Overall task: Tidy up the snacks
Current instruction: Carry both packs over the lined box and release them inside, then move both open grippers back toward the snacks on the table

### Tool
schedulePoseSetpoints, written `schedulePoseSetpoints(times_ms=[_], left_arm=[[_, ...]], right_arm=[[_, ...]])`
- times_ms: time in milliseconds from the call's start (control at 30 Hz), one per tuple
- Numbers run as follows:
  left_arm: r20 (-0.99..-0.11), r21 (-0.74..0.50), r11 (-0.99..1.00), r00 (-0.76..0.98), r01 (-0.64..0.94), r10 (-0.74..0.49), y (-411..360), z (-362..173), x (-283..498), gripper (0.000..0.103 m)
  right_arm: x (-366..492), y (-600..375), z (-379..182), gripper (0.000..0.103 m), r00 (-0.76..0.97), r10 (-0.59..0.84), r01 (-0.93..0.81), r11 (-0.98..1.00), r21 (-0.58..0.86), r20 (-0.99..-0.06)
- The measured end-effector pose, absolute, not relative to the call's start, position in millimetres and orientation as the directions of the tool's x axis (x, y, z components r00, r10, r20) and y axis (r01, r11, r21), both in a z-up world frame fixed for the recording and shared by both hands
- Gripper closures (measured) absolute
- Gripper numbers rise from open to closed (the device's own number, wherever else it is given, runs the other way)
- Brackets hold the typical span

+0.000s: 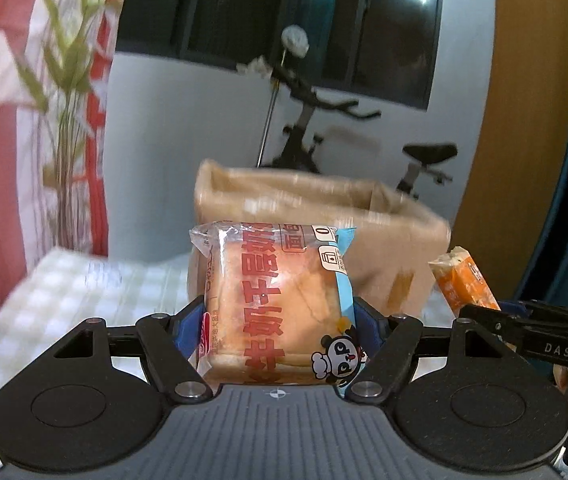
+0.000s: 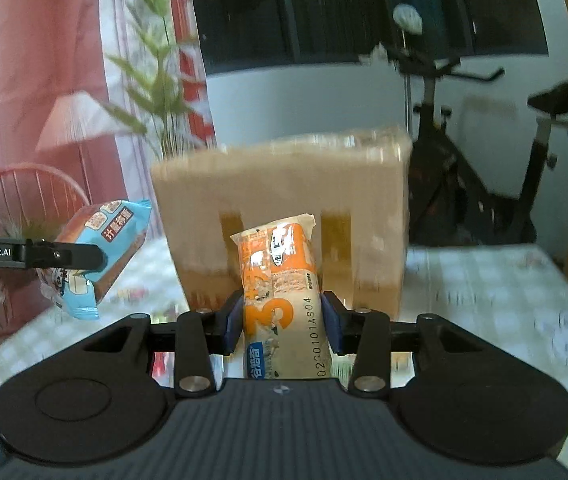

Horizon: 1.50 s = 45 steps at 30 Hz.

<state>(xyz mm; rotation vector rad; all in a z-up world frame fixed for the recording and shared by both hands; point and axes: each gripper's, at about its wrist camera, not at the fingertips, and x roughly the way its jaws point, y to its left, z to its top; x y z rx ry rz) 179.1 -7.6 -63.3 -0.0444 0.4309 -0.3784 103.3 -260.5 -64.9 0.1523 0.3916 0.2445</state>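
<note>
My left gripper is shut on a wrapped bread pack with red lettering and a blue edge, held above the table. My right gripper is shut on an orange and beige snack bar pack, also held in the air. An open cardboard box stands on the table just beyond both grippers; it also fills the middle of the right wrist view. The bread pack shows at the left of the right wrist view. The snack bar shows at the right of the left wrist view.
A pale checked tablecloth covers the table. A green plant and pink curtains stand at the left. An exercise bike stands behind the box against a white wall, under dark windows.
</note>
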Motion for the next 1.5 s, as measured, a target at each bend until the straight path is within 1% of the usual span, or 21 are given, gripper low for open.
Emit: schedulePoseSetpoints(times_ms=[133, 200, 333, 400, 500, 633, 700, 800, 833, 867, 1067, 1233, 1500], left_arm=[[-0.369, -0.145, 0.916, 0.839, 0.373, -0.400, -19, -37, 207, 0.026], [-0.358, -0.137, 0.916, 0.843, 0.378, -0.402, -28, -26, 224, 0.026], [-0.362, -0.127, 0.917, 0.843, 0.379, -0.398, -46, -8, 266, 0.026], [-0.370, -0.111, 0.920, 0.844, 0.375, -0.389, -55, -3, 286, 0.026], [-0.387, -0.061, 0.928, 0.849, 0.367, -0.361, -69, 0, 314, 0.026], [-0.422, -0.023, 0.935, 0.844, 0.355, -0.331, -85, -7, 348, 0.026], [-0.439, -0.002, 0.935, 0.840, 0.355, -0.320, -91, -13, 357, 0.026], [-0.445, 0.029, 0.937, 0.844, 0.349, -0.300, -91, -18, 358, 0.022], [-0.447, 0.032, 0.938, 0.845, 0.344, -0.294, -91, -19, 358, 0.017], [-0.444, 0.030, 0.939, 0.846, 0.343, -0.294, -89, -19, 356, 0.015], [-0.450, -0.007, 0.935, 0.834, 0.354, -0.319, -69, -18, 341, 0.015], [-0.453, 0.004, 0.936, 0.835, 0.352, -0.313, -55, -19, 321, 0.015], [-0.424, 0.033, 0.941, 0.858, 0.336, -0.292, -38, -16, 287, 0.015]], right_arm=[[124, -267, -35, 0.060, 0.917, 0.268, -0.214, 0.955, 0.205, -0.295], [140, -271, -19, 0.060, 0.924, 0.274, -0.222, 0.952, 0.209, -0.267], [183, -276, 5, 0.060, 0.931, 0.263, -0.217, 0.957, 0.194, -0.253], [211, -278, 12, 0.060, 0.929, 0.257, -0.205, 0.956, 0.210, -0.265], [246, -280, 14, 0.060, 0.927, 0.227, -0.174, 0.965, 0.194, -0.298], [280, -279, 4, 0.060, 0.916, 0.182, -0.125, 0.976, 0.176, -0.359], [290, -280, -6, 0.062, 0.904, 0.167, -0.103, 0.978, 0.179, -0.392], [297, -283, -15, 0.062, 0.898, 0.141, -0.077, 0.983, 0.165, -0.418], [297, -284, -17, 0.061, 0.897, 0.136, -0.072, 0.984, 0.163, -0.421], [296, -285, -17, 0.059, 0.897, 0.136, -0.072, 0.984, 0.165, -0.421], [280, -288, -12, 0.059, 0.907, 0.147, -0.087, 0.982, 0.165, -0.396], [266, -279, -7, 0.059, 0.909, 0.150, -0.106, 0.986, 0.133, -0.389], [241, -261, -1, 0.058, 0.911, 0.156, -0.130, 0.987, 0.094, -0.382]])
